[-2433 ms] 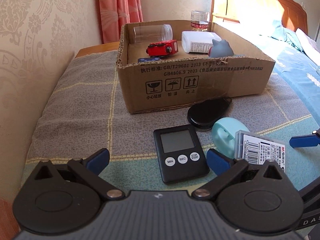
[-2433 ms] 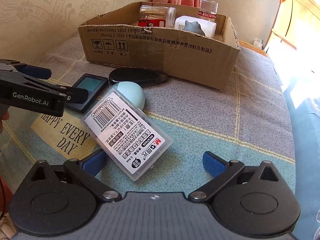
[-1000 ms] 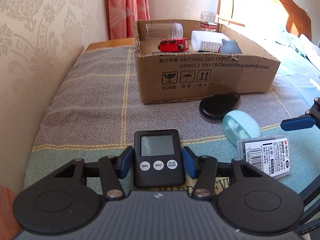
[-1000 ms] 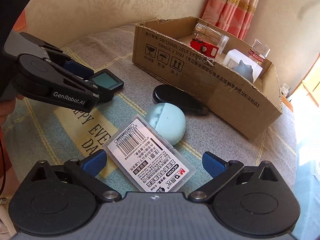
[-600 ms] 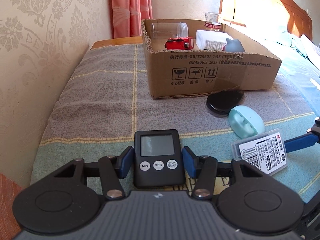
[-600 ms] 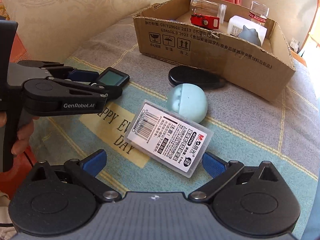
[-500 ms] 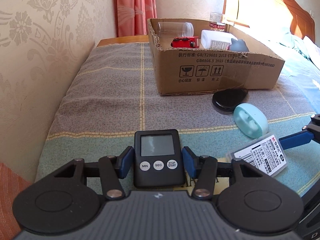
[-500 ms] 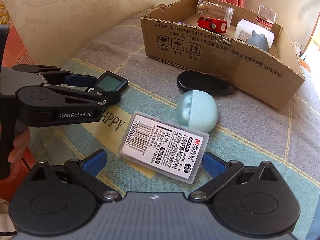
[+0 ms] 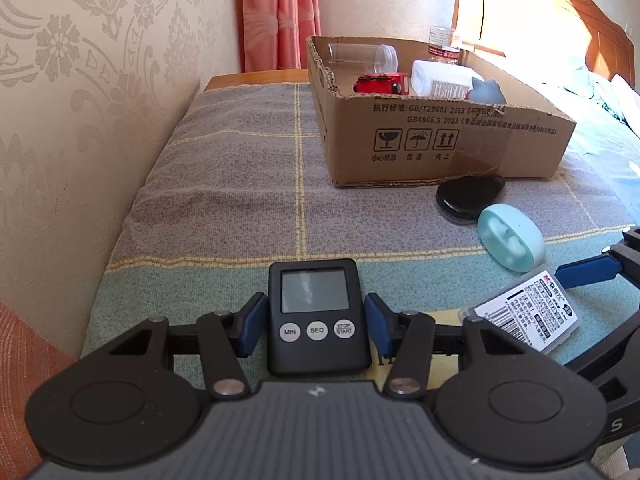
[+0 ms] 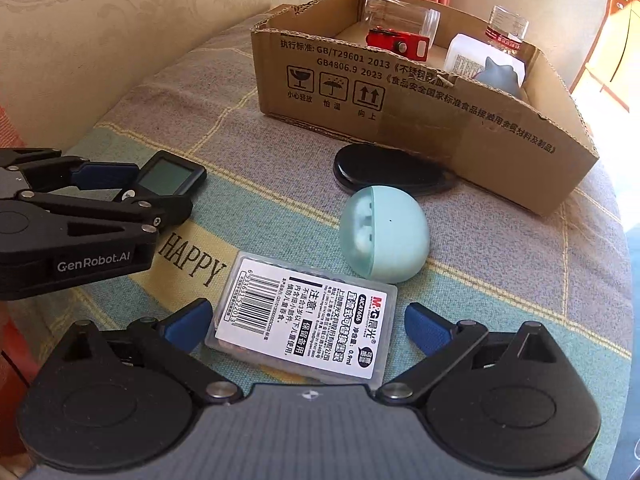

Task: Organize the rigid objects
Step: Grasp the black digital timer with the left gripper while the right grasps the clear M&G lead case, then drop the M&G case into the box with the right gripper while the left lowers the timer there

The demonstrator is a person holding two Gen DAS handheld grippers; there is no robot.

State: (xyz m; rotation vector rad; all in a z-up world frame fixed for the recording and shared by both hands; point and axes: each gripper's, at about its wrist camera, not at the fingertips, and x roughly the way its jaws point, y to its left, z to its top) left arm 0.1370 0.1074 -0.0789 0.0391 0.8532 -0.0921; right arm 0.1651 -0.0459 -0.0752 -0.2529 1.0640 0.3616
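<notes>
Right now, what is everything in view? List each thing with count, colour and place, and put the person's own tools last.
box: 1, brown cardboard, far end of blanket
jar: 1, clear, lying in box
red toy: 1, in box, by jar
white bottle: 1, lying in box
grey figure: 1, in box, against near wall
water bottle: 1, clear, behind box
black case: 1, on blanket before box
mint case: 1, beside black case
refill box: 1, clear, white label, between open right tool's pads
timer: 1, black, gripped
blanket: 1, grey-teal plaid
left tool: shut on timer
right tool: open
</notes>
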